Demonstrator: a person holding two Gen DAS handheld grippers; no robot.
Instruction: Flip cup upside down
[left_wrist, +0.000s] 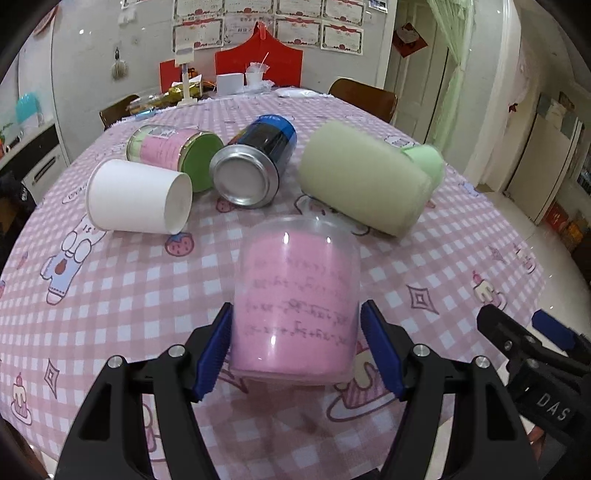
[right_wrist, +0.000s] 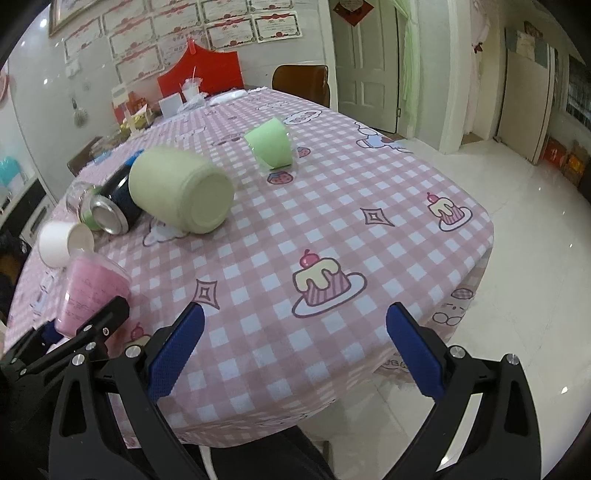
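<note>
Left jaws set either side of the pink cup; right jaws spread wide over the table edge.

In the left wrist view my left gripper (left_wrist: 295, 343) has its blue pads (left_wrist: 214, 354) right against the sides of the clear pink cup (left_wrist: 297, 306), centre of frame; whether they clamp it or only touch, I cannot tell. The cup looks tilted and a little blurred. Above it on the checked table (left_wrist: 129, 288) lie a white paper cup (left_wrist: 138, 201) at left, a green-lidded tin (left_wrist: 173, 151), a dark can (left_wrist: 255, 166) and a pale green jar (left_wrist: 365, 182), all on their sides. My right gripper (right_wrist: 295, 347) holds nothing, jaws released. A small green cup (right_wrist: 271, 144) sits upper centre of the right wrist view.
</note>
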